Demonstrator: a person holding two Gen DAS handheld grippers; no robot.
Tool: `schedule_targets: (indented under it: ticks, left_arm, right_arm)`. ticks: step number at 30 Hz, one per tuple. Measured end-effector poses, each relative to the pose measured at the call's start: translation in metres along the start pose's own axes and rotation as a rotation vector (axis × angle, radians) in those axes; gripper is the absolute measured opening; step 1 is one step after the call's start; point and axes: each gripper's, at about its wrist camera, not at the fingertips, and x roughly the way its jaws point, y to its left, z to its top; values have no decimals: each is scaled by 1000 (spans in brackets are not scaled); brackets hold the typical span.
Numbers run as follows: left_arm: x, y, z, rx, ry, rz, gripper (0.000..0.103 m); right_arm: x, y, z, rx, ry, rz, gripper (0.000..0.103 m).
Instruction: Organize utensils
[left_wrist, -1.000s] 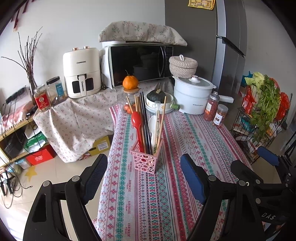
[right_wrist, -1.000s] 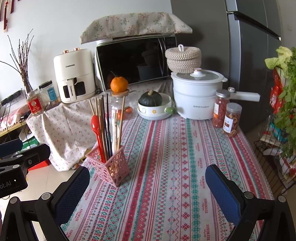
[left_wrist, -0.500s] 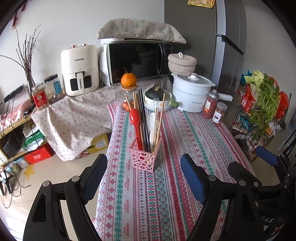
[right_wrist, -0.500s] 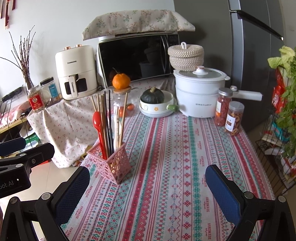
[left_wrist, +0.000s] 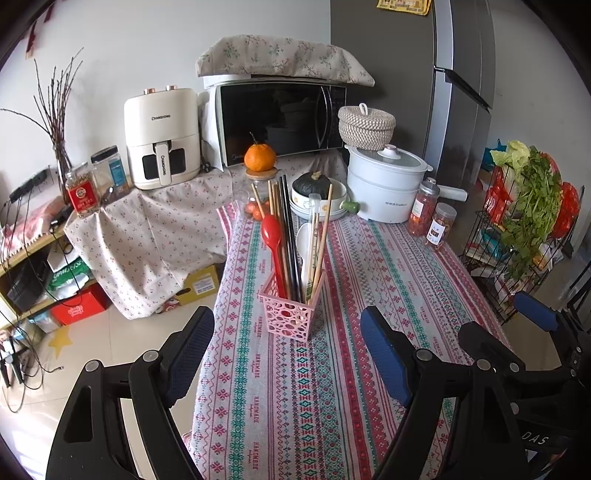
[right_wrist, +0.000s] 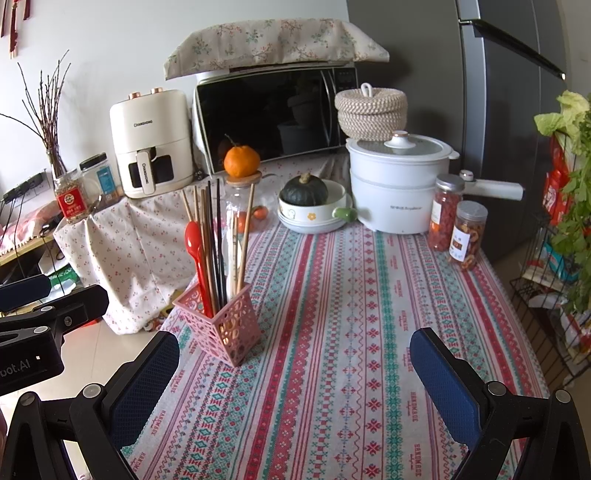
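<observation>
Both grippers, left (left_wrist: 286, 354) and right (right_wrist: 293, 373), hover empty with fingers apart above the bench (right_wrist: 351, 295), near the pink basket (left_wrist: 290, 312) holding chopsticks (left_wrist: 286, 229) and spoons.

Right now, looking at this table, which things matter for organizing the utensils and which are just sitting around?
For the job:
pink basket
red spoon
white spoon
wooden chopsticks
black chopsticks

Just lying about:
white pot
squash in its bowl
two spice jars
orange
microwave
air fryer
</observation>
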Motion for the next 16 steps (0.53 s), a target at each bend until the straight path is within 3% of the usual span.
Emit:
schedule_targets:
  ticks: [16]
  left_arm:
    - [3, -2, -2, 3, 9, 2, 84]
  right_arm:
    - [1, -8, 1, 18, 11, -31, 103]
